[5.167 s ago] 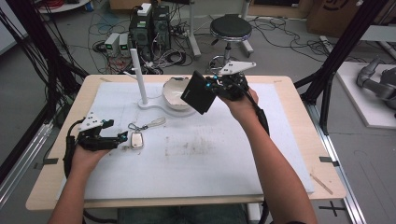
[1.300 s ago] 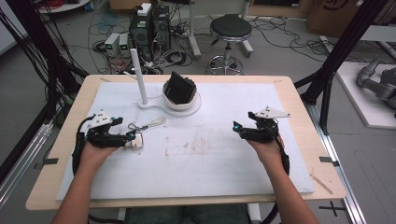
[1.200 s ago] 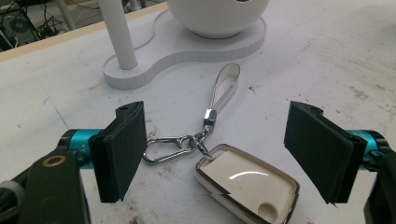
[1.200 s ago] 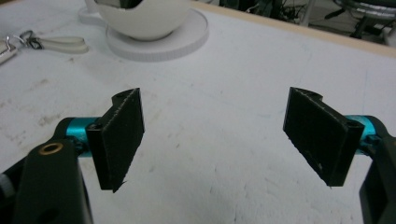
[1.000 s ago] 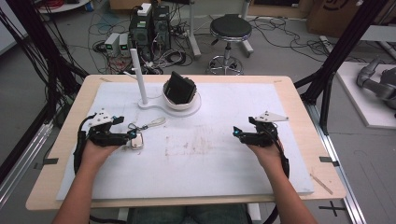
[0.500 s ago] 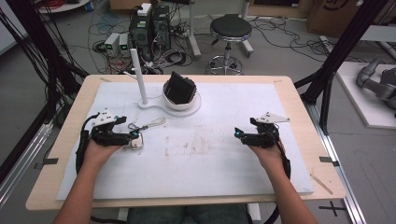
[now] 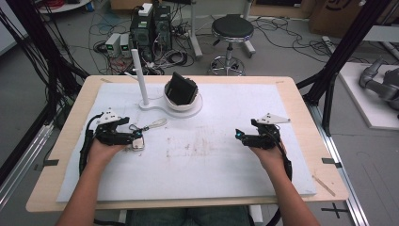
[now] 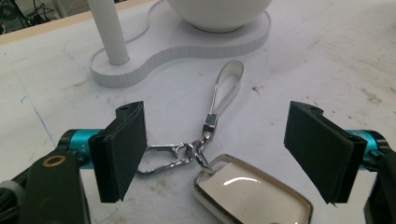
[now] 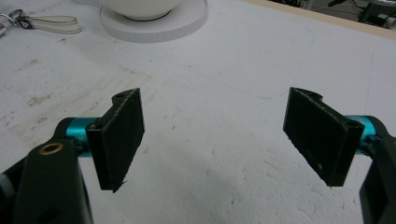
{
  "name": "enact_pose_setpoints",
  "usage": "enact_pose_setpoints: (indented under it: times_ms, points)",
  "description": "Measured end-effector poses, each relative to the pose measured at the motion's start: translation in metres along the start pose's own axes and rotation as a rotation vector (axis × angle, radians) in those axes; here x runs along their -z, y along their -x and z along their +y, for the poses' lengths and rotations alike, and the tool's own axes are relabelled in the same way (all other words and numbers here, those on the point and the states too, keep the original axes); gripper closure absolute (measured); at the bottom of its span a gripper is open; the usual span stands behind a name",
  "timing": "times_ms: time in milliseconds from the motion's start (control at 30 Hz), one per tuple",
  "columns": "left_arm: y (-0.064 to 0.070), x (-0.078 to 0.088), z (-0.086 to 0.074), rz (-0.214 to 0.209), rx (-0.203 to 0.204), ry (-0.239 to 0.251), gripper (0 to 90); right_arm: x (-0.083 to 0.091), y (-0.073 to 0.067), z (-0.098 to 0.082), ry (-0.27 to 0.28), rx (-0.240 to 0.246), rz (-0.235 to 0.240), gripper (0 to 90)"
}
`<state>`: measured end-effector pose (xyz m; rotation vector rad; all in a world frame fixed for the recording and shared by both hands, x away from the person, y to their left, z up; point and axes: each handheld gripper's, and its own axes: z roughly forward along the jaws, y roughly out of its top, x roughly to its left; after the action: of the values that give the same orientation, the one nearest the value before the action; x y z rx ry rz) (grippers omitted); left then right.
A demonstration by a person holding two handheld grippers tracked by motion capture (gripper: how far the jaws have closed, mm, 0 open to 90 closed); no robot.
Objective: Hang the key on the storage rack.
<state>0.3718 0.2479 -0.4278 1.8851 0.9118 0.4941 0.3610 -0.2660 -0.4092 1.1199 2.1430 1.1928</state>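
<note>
Your left gripper (image 8: 215,140) stands with its two black jaws spread wide, holding nothing; between them, on the table, lies a small white key fob with a glossy face and a silver rim (image 8: 252,193), with a silver metal clasp and ring (image 8: 180,154) joined to its near corner and a pale leather strap loop (image 8: 226,86) running away from the clasp toward the stand. The left jaw's pad sits just beside the clasp, but you cannot tell whether it touches it; the right jaw is apart from the fob. In the high view that gripper (image 7: 134,137) rests low on the white foam mat (image 7: 207,174) at its left side, with the fob (image 7: 138,145) at its tips. Your right gripper (image 9: 212,137) is likewise opened wide and has hold of nothing, only bare, scuffed mat lying between its jaws; in the high view it (image 7: 242,136) sits on the right of the mat, well apart from the fob. Farther out stands a white stand with a figure-eight base, an upright white post and a white bowl (image 7: 181,101), and a black box-like object (image 7: 181,89) sits tilted in that bowl. No readable writing or brand shows on the fob, the grippers or the stand.
</note>
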Motion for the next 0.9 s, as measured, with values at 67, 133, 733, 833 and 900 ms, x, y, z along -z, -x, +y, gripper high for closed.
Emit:
enact_pose_setpoints:
  times_ms: [67, 133, 733, 833, 900]
  points:
    - [-0.001, -0.005, 0.002, -0.006, 0.002, -0.016, 21.3, 0.0, 0.0, 0.0, -0.003, -0.001, -0.001, 20.8]
    - [0.0, -0.01, 0.005, -0.012, 0.0, -0.02, 21.3, 0.0, -0.001, 0.0, -0.006, 0.001, -0.003, 20.8]
    - [-0.003, -0.056, 0.01, -0.012, -0.036, -0.145, 28.4, -0.003, 0.001, -0.005, -0.033, 0.003, 0.008, 20.8]
    - [-0.003, -0.059, 0.009, -0.006, -0.044, -0.169, 35.2, -0.003, 0.001, -0.005, -0.043, 0.008, 0.012, 20.9]
    - [-0.001, -0.061, 0.008, -0.003, -0.058, -0.195, 41.8, -0.003, 0.002, -0.006, -0.042, 0.006, 0.013, 20.9]
